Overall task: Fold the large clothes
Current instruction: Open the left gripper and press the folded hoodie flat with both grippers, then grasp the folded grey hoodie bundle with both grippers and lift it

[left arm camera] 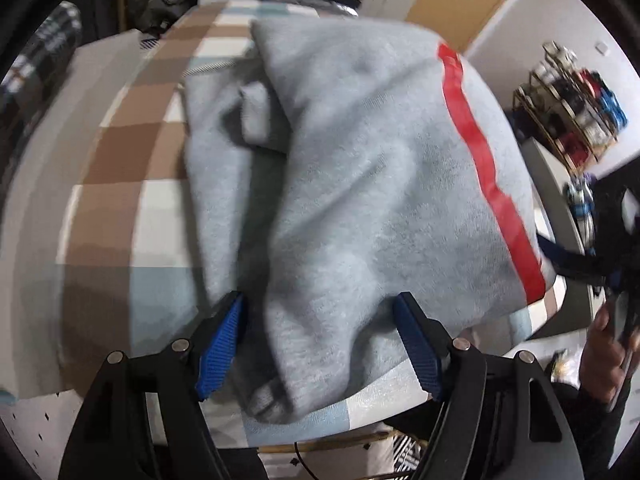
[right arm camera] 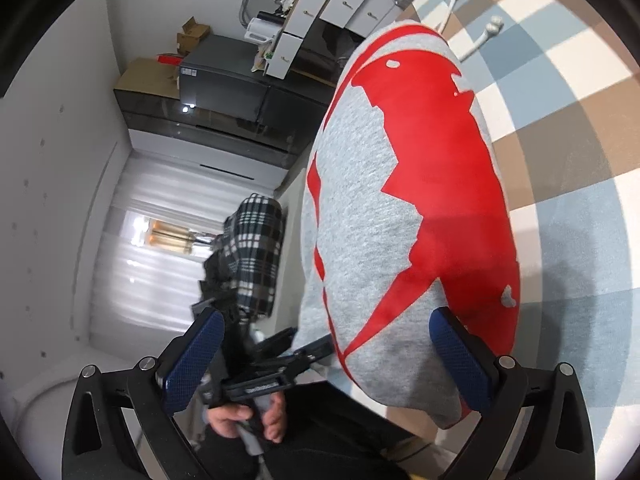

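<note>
A grey sweatshirt (left arm camera: 360, 184) with a red print (left arm camera: 484, 172) lies folded in layers on a checked cloth (left arm camera: 132, 160). My left gripper (left arm camera: 320, 298) points down at its near edge. Its blue pads (left arm camera: 222, 344) stand wide apart, with a hump of the grey cloth between them and no visible pinch. In the right wrist view the same sweatshirt (right arm camera: 360, 240) shows its large red print (right arm camera: 436, 168). My right gripper (right arm camera: 326, 314) is open at the garment's near corner; its right finger (right arm camera: 460, 356) is beside the cloth. A hand (right arm camera: 244, 420) holds the left gripper (right arm camera: 276, 376) below.
The checked cloth (right arm camera: 560, 140) spreads to the right. A plaid garment (right arm camera: 256, 248) hangs off the edge at left. Behind stand a dark cabinet (right arm camera: 224, 88), white drawers (right arm camera: 340, 4) and cardboard boxes (right arm camera: 144, 76). A shelf of small items (left arm camera: 572, 108) stands at the right.
</note>
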### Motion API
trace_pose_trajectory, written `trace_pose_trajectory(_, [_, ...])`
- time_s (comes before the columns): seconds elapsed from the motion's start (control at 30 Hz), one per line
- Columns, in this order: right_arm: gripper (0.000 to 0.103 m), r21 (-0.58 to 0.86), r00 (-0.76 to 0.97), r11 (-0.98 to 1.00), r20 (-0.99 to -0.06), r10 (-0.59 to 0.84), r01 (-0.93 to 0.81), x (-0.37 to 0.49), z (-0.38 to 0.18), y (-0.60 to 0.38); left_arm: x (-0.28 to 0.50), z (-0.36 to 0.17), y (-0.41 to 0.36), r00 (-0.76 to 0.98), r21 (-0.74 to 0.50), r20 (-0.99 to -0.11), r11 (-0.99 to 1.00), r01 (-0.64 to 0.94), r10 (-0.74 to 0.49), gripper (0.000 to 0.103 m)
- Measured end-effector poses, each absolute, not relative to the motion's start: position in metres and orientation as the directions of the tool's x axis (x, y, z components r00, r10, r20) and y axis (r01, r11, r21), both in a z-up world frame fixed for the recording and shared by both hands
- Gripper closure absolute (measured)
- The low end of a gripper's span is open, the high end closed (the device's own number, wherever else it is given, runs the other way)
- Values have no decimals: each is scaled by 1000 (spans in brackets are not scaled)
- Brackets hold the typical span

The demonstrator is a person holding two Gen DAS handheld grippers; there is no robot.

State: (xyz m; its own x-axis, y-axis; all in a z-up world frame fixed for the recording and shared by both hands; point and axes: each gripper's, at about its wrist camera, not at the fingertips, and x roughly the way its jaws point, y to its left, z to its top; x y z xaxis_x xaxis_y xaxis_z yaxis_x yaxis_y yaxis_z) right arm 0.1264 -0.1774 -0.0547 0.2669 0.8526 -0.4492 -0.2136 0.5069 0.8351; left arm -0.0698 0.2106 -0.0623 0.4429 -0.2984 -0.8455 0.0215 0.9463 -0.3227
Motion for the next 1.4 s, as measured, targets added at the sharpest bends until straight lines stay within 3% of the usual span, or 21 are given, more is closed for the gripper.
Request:
trace_pose_trajectory(0.1, [0,723,333,626,-537,775,-292,111,-38,-163,-82,-39,217,541,-326,-795,945,2,-275,32])
trace_pose_trajectory(0.27, [0,606,432,706,-562,706,-366,88,-22,-150,-100,-11,218,646,-266,-734,964,7,-208,32])
trace_pose_trajectory(0.4, [0,644,530,682,-466,708,-346,86,-10,-173,-90,-17,238,604,-318,-765,947,-56,-221,5])
trace_pose_trajectory(0.5, [0,642,580,720,-490,651,-265,108,-13,-193,-60,-32,252,530,-372,-807,921,-115,-260,4])
trace_pose_trajectory(0.63, [0,681,435,715,-601,670,-159,166,-44,-201,-25,-67,265,359,-493,-838,852,-175,-411,4])
trace_pose_trajectory(0.77, [0,665,282,728,-675,681,-166,206,-72,-193,4,-89,271,260,-565,-819,798,-212,-511,5])
trace_pose_trajectory(1.0, [0,775,106,609,-600,793,-171,237,-92,-180,36,-95,259,143,-614,-789,774,-157,-597,1])
trace_pose_trajectory(1.27, [0,826,-15,544,-552,834,-149,247,-110,-170,74,-112,257,113,-777,-627,606,-173,-771,2])
trace_pose_trajectory(1.3, [0,823,-15,546,-555,832,-155,246,-109,-169,76,-112,254,114,-784,-617,598,-164,-778,3])
trace_pose_trajectory(1.37, [0,814,3,552,-561,828,-182,242,-108,-167,78,-109,244,111,-786,-617,602,-138,-779,23])
trace_pose_trajectory(1.4, [0,804,19,560,-568,823,-201,238,-106,-165,79,-106,237,109,-778,-628,617,-117,-771,39])
